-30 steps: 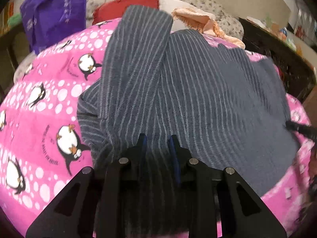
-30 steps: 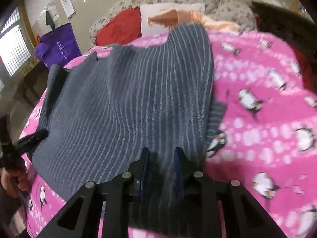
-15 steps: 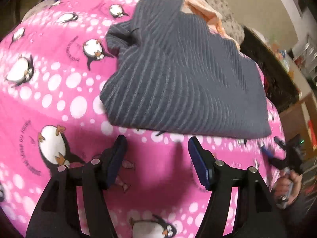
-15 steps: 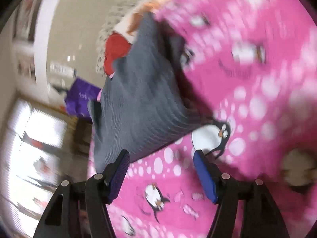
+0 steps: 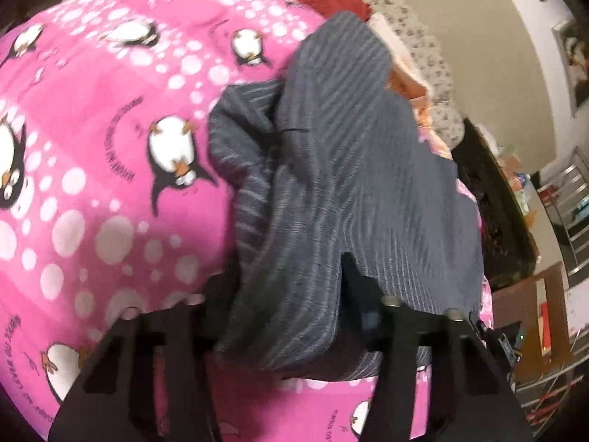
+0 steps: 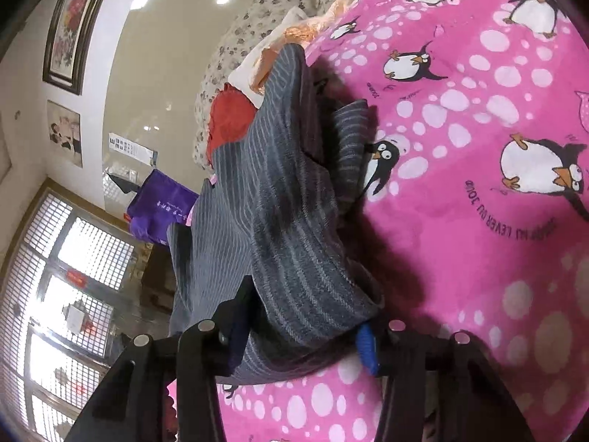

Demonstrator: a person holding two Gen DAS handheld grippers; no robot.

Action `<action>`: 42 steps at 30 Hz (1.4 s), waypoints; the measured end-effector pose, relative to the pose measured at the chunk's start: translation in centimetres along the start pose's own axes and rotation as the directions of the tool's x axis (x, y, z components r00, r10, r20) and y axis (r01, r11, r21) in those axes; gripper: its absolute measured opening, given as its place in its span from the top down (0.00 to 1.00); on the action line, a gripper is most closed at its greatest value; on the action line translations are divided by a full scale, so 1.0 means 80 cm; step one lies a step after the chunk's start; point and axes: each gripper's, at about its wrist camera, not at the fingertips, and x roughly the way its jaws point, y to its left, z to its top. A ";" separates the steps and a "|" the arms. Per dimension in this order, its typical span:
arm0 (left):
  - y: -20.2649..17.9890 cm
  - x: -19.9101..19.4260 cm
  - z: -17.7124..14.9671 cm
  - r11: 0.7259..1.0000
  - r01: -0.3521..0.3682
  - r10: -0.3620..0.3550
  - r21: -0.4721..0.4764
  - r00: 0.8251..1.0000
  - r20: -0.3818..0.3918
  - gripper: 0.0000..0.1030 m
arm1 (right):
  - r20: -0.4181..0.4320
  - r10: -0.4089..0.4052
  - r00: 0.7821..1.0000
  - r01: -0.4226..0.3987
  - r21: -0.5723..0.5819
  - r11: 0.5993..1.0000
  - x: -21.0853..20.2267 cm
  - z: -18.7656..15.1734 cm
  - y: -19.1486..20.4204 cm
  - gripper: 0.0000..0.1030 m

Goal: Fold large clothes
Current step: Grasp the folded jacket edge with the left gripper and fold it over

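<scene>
On the bed: a pink penguin blanket (image 5: 92,169) covers it, and the grey striped garment (image 5: 349,169) lies bunched on top
Garment: from the left wrist view it fills the middle and runs off toward 1 o'clock; from the right wrist view it stretches from the centre toward 11 o'clock, with pink blanket all along its 3 o'clock side
Left tongs (image 5: 291,305): partly closed, the jaws have just been closing, a thick fold of the garment sits between them and drapes over the fingers, so it looks gripped
Right tongs (image 6: 302,328): partly closed too, jaws just been closing, a rolled edge of the garment bulges between the blue pads (image 6: 366,346), held
Beyond the garment: a red cloth (image 6: 230,119), a peach cloth (image 6: 294,33) and a flowered quilt (image 6: 254,11) piled at the far end
Purple bag (image 6: 162,210): at 9 o'clock in the right wrist view, near the window (image 6: 62,276)
</scene>
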 end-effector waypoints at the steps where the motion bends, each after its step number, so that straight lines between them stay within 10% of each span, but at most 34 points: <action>1: -0.002 -0.002 -0.002 1.000 -0.001 0.001 0.003 1.000 -0.001 0.71 | 0.006 -0.001 1.000 0.001 0.004 1.000 -0.004 0.005 -0.005 0.63; 4: -0.020 -0.020 -0.011 0.998 -0.035 0.034 0.053 0.999 0.018 0.75 | 0.024 -0.026 0.999 0.026 -0.024 0.999 -0.025 0.006 -0.002 0.90; 18: -0.009 -0.108 -0.116 0.998 0.044 -0.038 0.043 0.991 -0.128 0.76 | 0.026 0.037 0.999 -0.035 -0.074 0.997 -0.227 -0.080 0.026 0.97; 22: 0.002 -0.104 -0.115 0.999 0.019 -0.016 0.028 0.992 -0.124 0.65 | 0.075 -0.081 0.994 0.096 -0.218 0.971 -0.245 -0.090 0.055 0.97; 30: 0.018 -0.109 -0.083 0.997 -0.019 0.024 0.074 0.998 -0.056 0.43 | 0.086 -0.311 0.947 0.310 -0.510 0.803 -0.132 -0.068 0.135 0.96; 36: 0.035 -0.050 -0.030 0.997 0.075 -0.068 0.033 0.981 -0.182 0.33 | 0.065 -0.481 0.874 0.414 -0.618 0.669 -0.019 -0.089 0.104 0.96; 42: 0.029 -0.018 0.015 0.988 0.142 -0.130 0.056 0.975 -0.182 0.30 | 0.125 -0.405 0.906 0.387 -0.632 0.671 -0.021 -0.113 0.069 0.96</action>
